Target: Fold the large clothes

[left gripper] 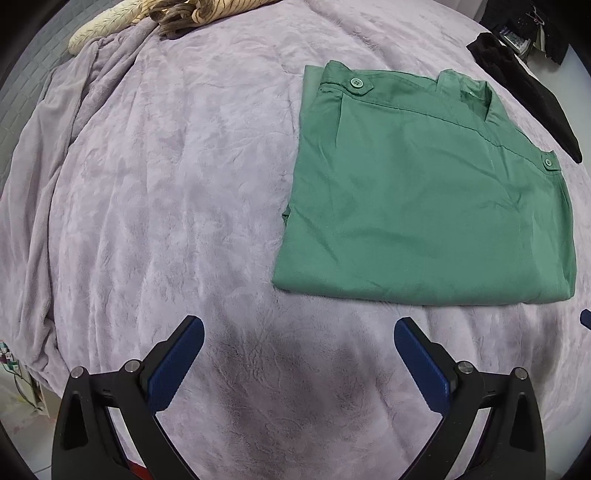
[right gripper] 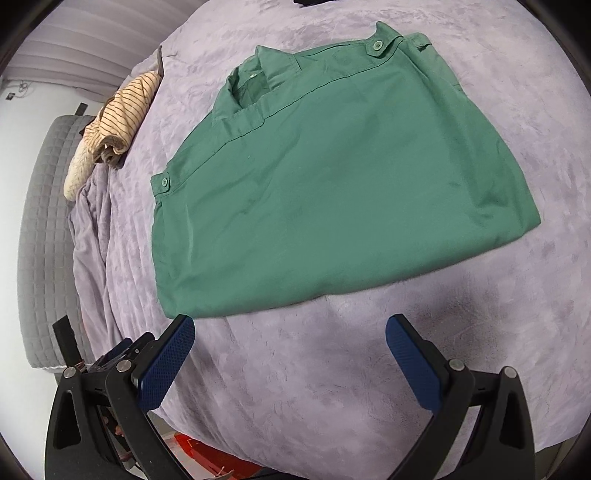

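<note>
A green shirt (left gripper: 424, 206) lies folded into a flat rectangle on the lilac blanket (left gripper: 177, 192), collar and buttoned shoulder tabs at its far edge. In the left wrist view my left gripper (left gripper: 299, 332) hangs open over bare blanket, just short of the shirt's near hem and to its left. The right wrist view has the same green shirt (right gripper: 332, 184) filling the middle. My right gripper (right gripper: 290, 332) is open wide with nothing between its blue pads (right gripper: 166, 365), its left fingertip close to the shirt's near corner.
A striped beige garment (right gripper: 125, 107) lies bunched at the far edge of the bed, with a cream pillow (left gripper: 107, 26) beside it. A black cloth (left gripper: 532, 96) lies past the shirt's far right corner. The blanket (right gripper: 96, 229) drapes over the bed's side, by a grey quilted headboard (right gripper: 44, 221).
</note>
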`<state>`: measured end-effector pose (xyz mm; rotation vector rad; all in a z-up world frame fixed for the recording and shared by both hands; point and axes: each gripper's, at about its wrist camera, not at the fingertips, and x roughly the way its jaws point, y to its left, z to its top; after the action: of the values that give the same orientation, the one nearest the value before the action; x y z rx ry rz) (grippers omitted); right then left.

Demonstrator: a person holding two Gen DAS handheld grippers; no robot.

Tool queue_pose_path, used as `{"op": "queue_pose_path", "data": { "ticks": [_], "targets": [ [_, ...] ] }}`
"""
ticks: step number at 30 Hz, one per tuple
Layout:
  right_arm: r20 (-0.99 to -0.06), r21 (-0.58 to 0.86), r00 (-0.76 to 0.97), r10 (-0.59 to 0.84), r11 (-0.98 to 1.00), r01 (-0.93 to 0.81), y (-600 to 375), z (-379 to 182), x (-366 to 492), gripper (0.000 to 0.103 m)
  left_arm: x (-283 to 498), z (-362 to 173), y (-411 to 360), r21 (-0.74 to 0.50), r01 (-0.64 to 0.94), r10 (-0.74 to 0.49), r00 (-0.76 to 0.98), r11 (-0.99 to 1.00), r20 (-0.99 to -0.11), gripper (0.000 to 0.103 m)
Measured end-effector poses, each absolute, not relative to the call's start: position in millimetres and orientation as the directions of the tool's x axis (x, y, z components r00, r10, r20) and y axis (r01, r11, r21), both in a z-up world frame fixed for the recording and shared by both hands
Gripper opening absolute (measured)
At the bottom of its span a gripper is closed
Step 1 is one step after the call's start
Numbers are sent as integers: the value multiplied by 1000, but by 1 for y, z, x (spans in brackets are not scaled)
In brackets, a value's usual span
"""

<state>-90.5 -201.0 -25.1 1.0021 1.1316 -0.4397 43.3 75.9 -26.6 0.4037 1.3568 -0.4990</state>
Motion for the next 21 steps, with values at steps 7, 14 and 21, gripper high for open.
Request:
{"op": "queue_pose_path", "data": {
  "ticks": [7, 14, 21],
  "targets": [
    [-889, 457, 392, 235, 481, 748, -193, -36, -86, 103, 47, -35, 76, -12, 557, -96, 121, 831, -988, 103],
    [-889, 457, 373, 267, 463, 760, -188, -46, -85, 103, 51, -42, 80, 5, 553, -72, 118, 833, -990, 103],
    [-890, 450, 350, 292, 448, 772, -182, -59, -79, 103, 55, -49, 82, 4, 557, -67, 107, 830, -992, 103]
  ]
}}
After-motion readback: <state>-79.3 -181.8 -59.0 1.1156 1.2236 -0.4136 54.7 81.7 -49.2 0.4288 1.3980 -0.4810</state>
